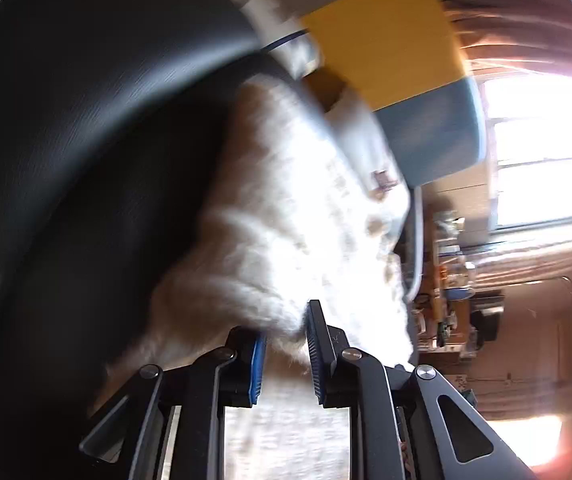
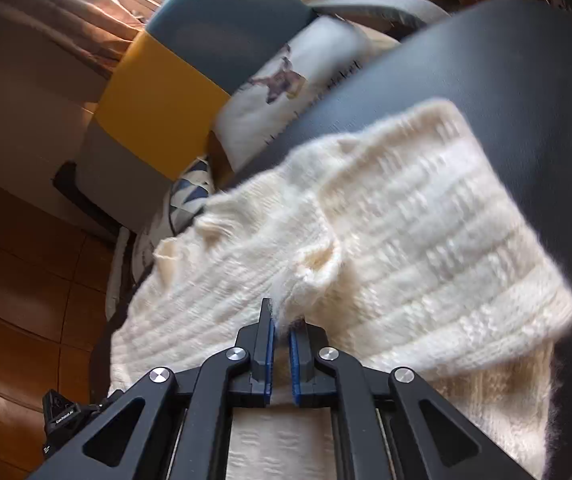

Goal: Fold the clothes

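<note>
Left claw [image 1: 283,354] pinches a fold of the cream knit sweater [image 1: 286,216], which lies blurred on the dark table [image 1: 85,120]. Far right sit a yellow-and-blue chair [image 1: 402,80] and a bright window [image 1: 546,152].

Right claw [image 2: 281,354], nearly closed, grips a bunched ridge of the sweater [image 2: 426,220] on the table [image 2: 506,80]. Beyond its far left edge, a printed cushion [image 2: 281,80] rests on the chair [image 2: 189,92], above a wooden floor [image 2: 17,280].
</note>
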Demonstrator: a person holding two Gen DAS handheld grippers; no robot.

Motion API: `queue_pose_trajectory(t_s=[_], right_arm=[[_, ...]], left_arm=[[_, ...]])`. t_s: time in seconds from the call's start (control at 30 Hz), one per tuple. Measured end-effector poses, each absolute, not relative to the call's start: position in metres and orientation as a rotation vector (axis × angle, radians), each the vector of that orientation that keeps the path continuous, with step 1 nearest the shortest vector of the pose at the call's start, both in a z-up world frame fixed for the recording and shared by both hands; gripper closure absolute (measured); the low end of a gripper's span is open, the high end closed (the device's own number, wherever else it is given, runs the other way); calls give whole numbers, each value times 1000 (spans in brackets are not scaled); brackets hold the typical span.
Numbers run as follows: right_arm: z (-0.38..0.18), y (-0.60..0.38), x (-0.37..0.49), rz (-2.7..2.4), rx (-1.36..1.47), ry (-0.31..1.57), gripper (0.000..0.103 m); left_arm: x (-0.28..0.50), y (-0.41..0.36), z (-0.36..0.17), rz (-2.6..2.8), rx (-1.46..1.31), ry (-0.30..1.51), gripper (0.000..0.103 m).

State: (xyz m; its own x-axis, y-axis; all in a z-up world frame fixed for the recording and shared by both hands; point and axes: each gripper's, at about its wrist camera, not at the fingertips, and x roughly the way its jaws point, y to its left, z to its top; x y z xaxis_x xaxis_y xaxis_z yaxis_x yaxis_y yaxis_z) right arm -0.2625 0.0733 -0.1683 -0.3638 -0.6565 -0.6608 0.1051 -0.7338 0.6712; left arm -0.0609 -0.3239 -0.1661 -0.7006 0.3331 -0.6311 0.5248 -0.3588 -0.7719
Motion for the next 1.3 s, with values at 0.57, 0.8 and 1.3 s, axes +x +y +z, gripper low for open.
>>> queue_pose_trajectory(t_s=[0.57, 0.8, 1.3], right_arm=[[-156, 87, -252, -2240, 1397, -655, 85], [-115, 66, -240, -2343, 1281, -377, 82], [-139, 40, -255, -2308, 1385, -195, 83]], left_arm=[[-26, -351, -188, -1974, 756, 2231, 74], [-29, -344, -182, -2002, 779, 2069, 92], [-31, -395, -133, -2187, 928, 1836, 64]])
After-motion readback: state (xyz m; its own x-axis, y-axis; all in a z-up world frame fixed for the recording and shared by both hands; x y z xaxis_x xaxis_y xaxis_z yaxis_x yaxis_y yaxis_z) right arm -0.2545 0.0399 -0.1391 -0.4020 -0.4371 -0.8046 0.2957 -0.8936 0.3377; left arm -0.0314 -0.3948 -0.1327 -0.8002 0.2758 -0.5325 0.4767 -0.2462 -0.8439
